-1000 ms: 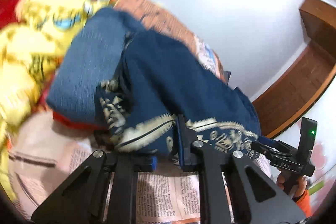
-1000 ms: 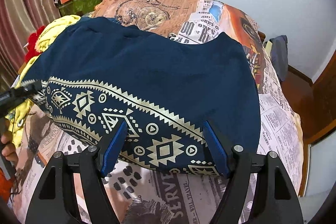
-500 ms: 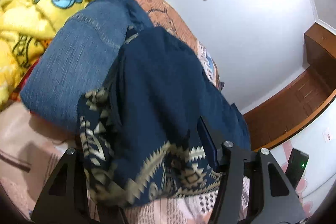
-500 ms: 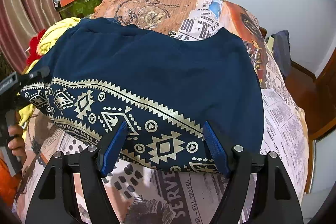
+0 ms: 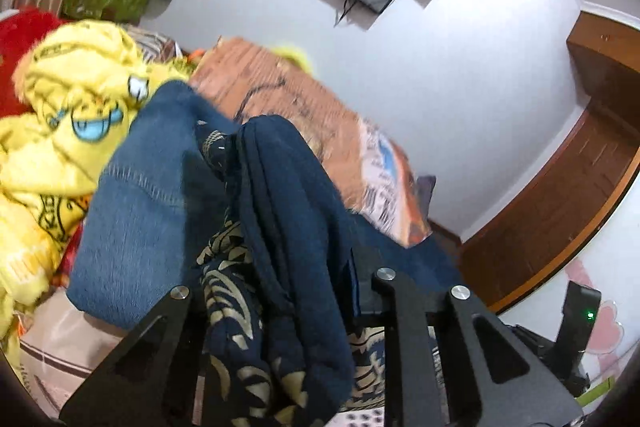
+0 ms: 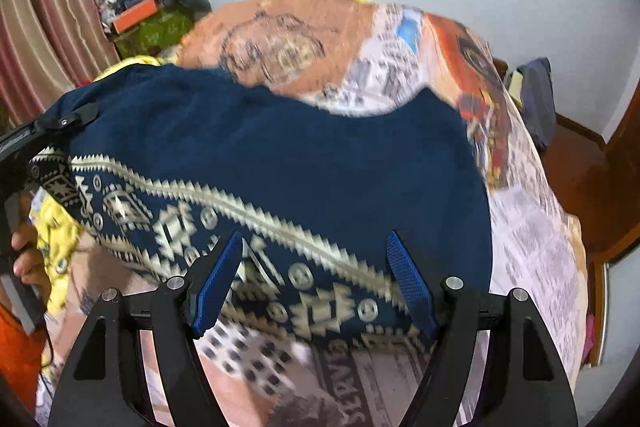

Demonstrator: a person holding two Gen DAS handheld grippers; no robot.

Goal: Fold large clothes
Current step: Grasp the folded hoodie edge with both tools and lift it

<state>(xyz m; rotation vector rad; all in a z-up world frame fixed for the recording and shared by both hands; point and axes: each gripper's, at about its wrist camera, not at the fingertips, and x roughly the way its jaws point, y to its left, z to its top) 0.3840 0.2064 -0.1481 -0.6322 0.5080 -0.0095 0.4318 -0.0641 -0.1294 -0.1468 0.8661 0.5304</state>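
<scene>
Left wrist view: the left gripper (image 5: 280, 291) is closing, its fingers narrow around a bunched fold of the navy garment (image 5: 288, 227), soft knit with a cream geometric border, beside denim jeans (image 5: 136, 219) and a fuzzy yellow blanket (image 5: 60, 131).

Right wrist view: the right gripper (image 6: 316, 287) stands wide, ribbed blue pads clear of the garment (image 6: 280, 155) spread on the newsprint-patterned bed (image 6: 528, 239).

I see a bed (image 6: 520, 195) under a newsprint-pattern sheet (image 6: 532, 247). On it: navy garment (image 6: 280, 155) with cream border, spread wide; jeans (image 5: 132, 211) beside it; yellow blanket (image 5: 60, 115) heaped at the edge.
</scene>
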